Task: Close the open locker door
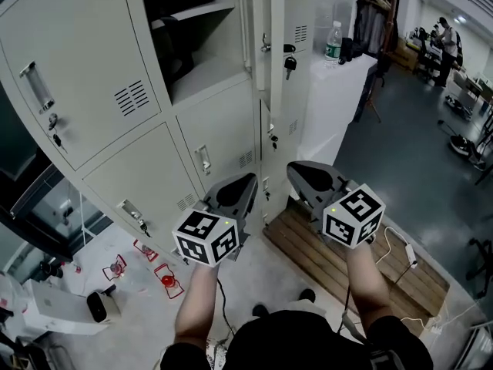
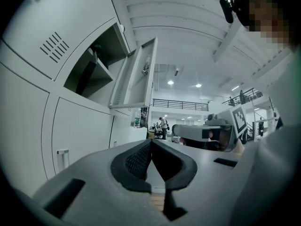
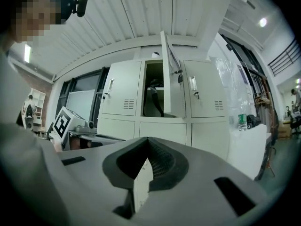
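The open locker door [image 1: 264, 21] juts from the upper row of the lockers [image 1: 100, 75], its compartment [image 1: 200, 37] to its left. Before the lower row, the left gripper [image 1: 245, 180] and right gripper [image 1: 297, 169] sit side by side, the right one over a pallet [image 1: 323, 257] on the floor. Right of the lockers, a bottle [image 1: 333, 42] stands on a desk [image 1: 339, 91]

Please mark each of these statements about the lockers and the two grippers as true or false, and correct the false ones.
1. Both grippers are shut and hold nothing. True: the left gripper and the right gripper each have their jaws together with nothing between them.
2. The open locker door is in the bottom row. False: it is in the upper row.
3. The right gripper touches the open door. False: it is apart from the door, lower down.
4. A bottle stands on the white cabinet beside the lockers. True.
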### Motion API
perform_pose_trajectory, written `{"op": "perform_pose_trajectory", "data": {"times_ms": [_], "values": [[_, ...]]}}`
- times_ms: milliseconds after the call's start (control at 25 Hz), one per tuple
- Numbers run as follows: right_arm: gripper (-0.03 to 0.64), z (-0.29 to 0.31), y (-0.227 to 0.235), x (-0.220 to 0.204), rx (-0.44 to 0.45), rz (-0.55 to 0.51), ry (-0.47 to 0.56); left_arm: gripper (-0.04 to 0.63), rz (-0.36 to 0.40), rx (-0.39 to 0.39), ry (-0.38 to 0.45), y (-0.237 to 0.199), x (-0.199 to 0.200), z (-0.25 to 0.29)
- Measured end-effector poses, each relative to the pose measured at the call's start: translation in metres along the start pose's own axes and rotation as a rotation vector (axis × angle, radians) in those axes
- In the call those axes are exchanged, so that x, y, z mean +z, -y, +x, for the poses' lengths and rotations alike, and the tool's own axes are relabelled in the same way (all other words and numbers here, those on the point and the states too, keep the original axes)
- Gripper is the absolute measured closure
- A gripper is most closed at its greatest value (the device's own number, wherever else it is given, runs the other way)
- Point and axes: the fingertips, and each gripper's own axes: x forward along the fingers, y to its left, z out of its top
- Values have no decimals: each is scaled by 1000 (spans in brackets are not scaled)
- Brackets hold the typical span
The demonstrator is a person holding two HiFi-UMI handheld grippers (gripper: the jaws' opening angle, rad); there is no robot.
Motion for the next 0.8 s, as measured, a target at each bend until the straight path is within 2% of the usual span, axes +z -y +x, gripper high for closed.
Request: {"op": "perform_pose_trajectory", "data": {"times_ms": [160, 440, 800], "values": [[612, 3, 5, 31, 18, -4, 37, 577, -22, -64, 15, 7, 23, 11], [612, 9, 18, 74, 16, -15, 70, 577, 34, -123, 24, 16, 68, 18], [612, 16, 27, 119, 22, -10, 104, 577, 70, -147, 26, 18, 105, 30]]}}
